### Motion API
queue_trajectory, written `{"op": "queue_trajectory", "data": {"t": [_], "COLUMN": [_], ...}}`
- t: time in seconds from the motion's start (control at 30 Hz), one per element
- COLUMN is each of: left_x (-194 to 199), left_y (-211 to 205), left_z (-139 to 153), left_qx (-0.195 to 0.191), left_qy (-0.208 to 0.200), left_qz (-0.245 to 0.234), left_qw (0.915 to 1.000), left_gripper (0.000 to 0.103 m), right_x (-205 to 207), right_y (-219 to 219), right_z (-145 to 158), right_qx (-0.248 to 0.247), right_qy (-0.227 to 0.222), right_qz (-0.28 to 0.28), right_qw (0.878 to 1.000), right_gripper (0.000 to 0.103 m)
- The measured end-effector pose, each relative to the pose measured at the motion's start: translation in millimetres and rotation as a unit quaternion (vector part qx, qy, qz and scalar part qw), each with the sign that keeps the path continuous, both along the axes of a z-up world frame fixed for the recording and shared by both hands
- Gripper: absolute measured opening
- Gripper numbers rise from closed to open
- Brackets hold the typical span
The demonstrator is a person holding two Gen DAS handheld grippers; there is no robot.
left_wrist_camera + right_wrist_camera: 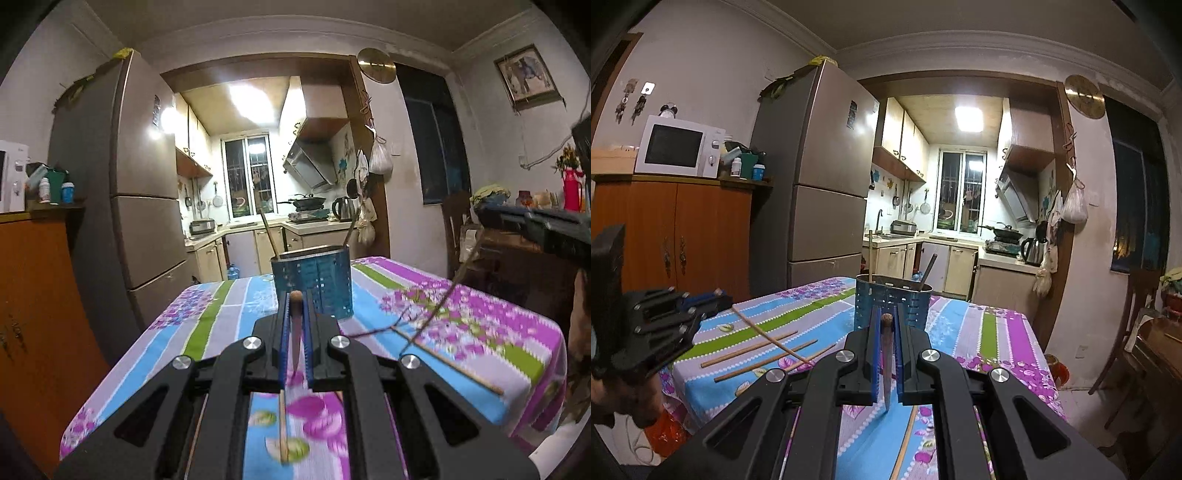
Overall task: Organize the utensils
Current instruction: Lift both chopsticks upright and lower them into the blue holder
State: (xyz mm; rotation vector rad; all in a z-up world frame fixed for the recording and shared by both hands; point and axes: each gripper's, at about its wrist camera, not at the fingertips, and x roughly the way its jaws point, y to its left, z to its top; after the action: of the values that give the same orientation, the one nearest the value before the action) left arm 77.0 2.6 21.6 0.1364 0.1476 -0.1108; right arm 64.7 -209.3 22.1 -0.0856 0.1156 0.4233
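A blue perforated utensil holder (314, 284) stands on the floral tablecloth, with two chopsticks leaning in it; it also shows in the right wrist view (892, 306). My left gripper (295, 314) is shut on a brown chopstick (295, 332) held end-on, just short of the holder. My right gripper (886, 332) is shut on a dark brown chopstick (886, 354), also pointing at the holder. Several loose chopsticks (761, 350) lie on the cloth to the left of my right gripper. More loose chopsticks (447, 358) lie right of my left gripper.
The table (1004, 332) is covered with a striped floral cloth. A fridge (820, 184), an orange cabinet (687, 236) with a microwave (676, 147), and wooden chairs (1137, 332) stand around it. The kitchen opens behind.
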Motion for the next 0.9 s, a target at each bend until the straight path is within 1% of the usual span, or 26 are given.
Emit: {"op": "queue_trajectory", "data": {"t": [0.13,0.27,0.47,0.57,0.67,0.83,0.9], "left_x": [26.8,55.5,85.6,95.8,107.3,126.3,135.7], "left_y": [6.0,5.9,5.8,4.2,5.2,5.2,5.6], "left_z": [16.5,29.7,53.0,65.3,77.9,86.9,90.0], "left_qx": [-0.012,-0.012,-0.019,-0.016,-0.018,-0.007,-0.012], "left_qy": [0.007,0.025,0.05,0.06,0.082,0.123,0.141], "left_qz": [-0.003,-0.01,-0.022,-0.025,-0.032,-0.033,-0.038], "left_qw": [0.9999,0.9996,0.9983,0.9977,0.9959,0.9919,0.9893], "left_gripper": [0.005,0.005,0.005,0.005,0.005,0.005,0.005], "right_x": [19.1,38.3,64.4,74.9,86.5,103.1,108.8], "right_y": [1.7,3.3,6.8,6.1,5.8,7.0,8.9], "right_z": [8.0,16.7,34.2,42.1,50.5,60.1,65.6], "right_qx": [0.0,0.0,-0.005,-0.004,-0.001,-0.001,-0.001], "right_qy": [0.012,0.027,0.046,0.051,0.06,0.073,0.078], "right_qz": [0.003,0.006,0.012,0.013,0.015,0.015,0.017], "right_qw": [1.0,1.0,0.999,0.999,0.998,0.997,0.997], "right_gripper": [0.008,0.008,0.008,0.008,0.008,0.008,0.008]}}
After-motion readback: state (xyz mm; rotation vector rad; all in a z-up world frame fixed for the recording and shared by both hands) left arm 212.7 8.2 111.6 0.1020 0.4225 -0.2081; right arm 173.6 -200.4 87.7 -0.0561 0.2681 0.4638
